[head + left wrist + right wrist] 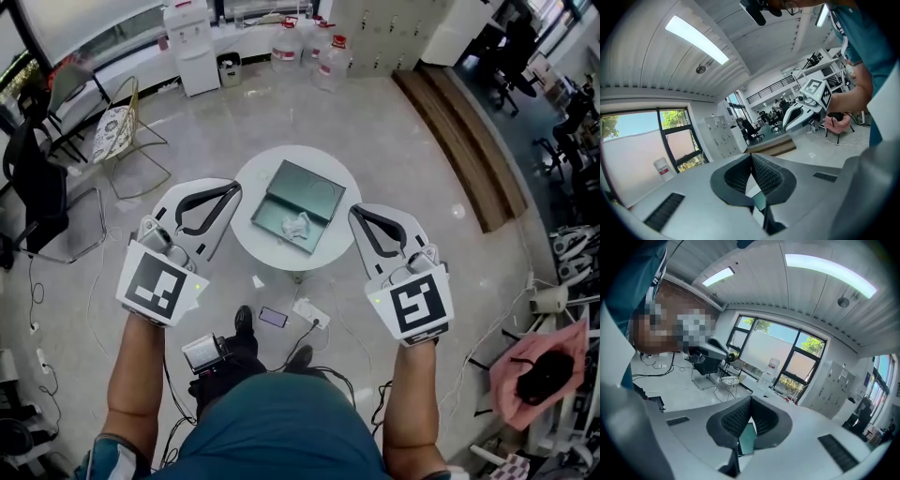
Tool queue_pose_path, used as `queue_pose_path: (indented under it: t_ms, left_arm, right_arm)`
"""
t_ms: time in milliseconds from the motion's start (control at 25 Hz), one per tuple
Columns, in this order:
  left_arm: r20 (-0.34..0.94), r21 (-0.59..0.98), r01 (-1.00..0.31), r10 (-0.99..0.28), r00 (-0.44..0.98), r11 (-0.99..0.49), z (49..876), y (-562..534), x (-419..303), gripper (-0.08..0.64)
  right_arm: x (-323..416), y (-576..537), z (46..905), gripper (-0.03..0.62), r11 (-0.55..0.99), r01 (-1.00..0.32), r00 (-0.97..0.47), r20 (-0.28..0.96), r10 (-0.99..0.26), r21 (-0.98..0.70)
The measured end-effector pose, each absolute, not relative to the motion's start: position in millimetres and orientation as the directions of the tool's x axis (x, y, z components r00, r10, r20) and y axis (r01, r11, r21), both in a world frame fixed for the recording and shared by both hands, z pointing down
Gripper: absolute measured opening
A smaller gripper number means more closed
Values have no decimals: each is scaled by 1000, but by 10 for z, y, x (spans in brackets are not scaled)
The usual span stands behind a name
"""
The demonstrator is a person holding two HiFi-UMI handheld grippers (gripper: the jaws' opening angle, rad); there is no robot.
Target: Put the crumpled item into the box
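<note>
A green box (302,190) lies with its lid open on a small round white table (251,178). A crumpled white item (299,226) rests inside the box's lower half. My left gripper (234,190) is held up to the left of the table, its jaws shut with nothing between them. My right gripper (355,216) hangs to the right of the table, also shut and empty. In the left gripper view the pads (761,174) meet, and the right gripper (806,108) shows beyond. In the right gripper view a strip of the green box (747,439) shows under the shut pads (738,418).
Chairs (117,131) stand at the left and water bottles (330,58) by the far wall. A wooden platform (464,141) runs along the right. On the floor by the person's feet lie a phone (273,317), a power strip (310,312) and cables. A pink seat (539,370) is at the right.
</note>
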State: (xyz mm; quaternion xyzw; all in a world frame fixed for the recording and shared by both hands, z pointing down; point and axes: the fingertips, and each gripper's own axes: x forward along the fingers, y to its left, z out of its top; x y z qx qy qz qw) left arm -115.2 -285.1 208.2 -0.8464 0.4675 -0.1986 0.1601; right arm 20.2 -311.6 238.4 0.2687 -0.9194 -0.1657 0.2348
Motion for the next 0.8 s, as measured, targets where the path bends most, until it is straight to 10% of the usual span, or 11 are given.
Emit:
queue_pose_path:
  t_ms: [800]
  left_arm:
    - [153, -472, -724, -856, 494, -503, 1746, -2063, -769, 19]
  right_arm:
    - [673, -2271, 1826, 37, 761, -400, -740, 310, -597, 512]
